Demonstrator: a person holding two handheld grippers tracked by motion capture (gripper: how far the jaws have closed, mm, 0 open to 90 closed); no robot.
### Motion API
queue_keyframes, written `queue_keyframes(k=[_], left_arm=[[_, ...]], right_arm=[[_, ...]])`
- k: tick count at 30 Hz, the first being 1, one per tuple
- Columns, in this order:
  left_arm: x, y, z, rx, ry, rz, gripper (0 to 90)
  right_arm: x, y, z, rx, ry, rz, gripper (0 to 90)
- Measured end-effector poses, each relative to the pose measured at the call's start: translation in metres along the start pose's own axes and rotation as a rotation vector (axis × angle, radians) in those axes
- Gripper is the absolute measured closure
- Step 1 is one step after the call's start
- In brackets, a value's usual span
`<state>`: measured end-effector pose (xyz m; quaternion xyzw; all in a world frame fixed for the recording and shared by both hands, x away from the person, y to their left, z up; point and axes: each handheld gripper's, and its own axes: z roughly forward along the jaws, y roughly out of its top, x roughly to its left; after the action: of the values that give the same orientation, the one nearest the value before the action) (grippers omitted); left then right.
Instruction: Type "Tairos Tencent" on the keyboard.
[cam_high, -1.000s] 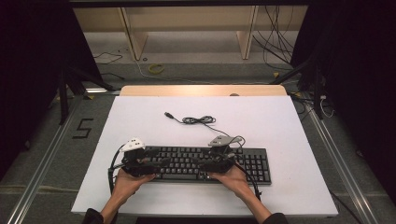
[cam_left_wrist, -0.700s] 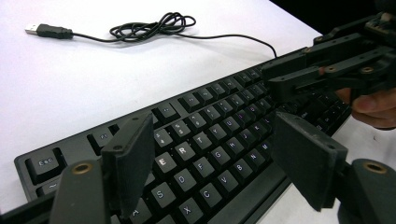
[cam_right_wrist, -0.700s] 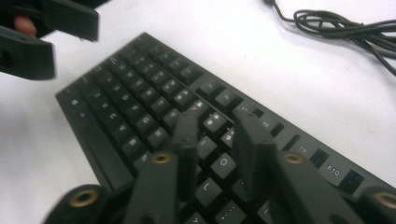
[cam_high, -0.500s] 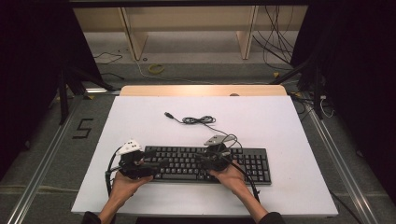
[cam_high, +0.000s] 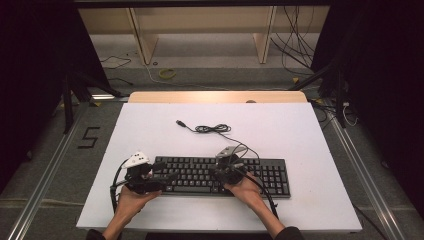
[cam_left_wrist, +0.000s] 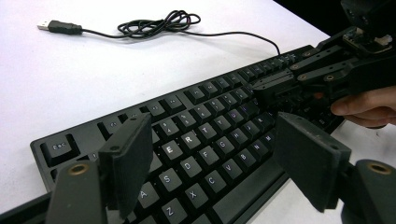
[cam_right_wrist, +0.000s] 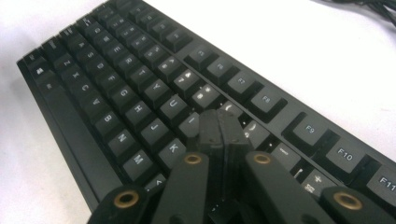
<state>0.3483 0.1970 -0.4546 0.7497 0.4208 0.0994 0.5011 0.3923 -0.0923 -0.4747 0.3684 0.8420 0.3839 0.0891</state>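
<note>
right gripper jaws closed empty, tip on keyboard middle keys; left gripper jaws open at 9 o'clock end; typing barely started.

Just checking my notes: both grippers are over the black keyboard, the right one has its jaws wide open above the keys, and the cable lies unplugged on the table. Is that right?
Not quite. The right gripper has its jaws shut together over the keyboard, with nothing between them, as the right gripper view shows. The left gripper is the open one. The cable does lie unplugged on the table.
</note>
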Motion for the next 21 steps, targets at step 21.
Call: queue_keyframes(k=[21], left_arm=[[0.007,-0.004,0.003,0.027,0.037,-0.01,34.2]], right_arm=[[-0.003,0.001,-0.018,-0.104,0.036,0.051,72.9]])
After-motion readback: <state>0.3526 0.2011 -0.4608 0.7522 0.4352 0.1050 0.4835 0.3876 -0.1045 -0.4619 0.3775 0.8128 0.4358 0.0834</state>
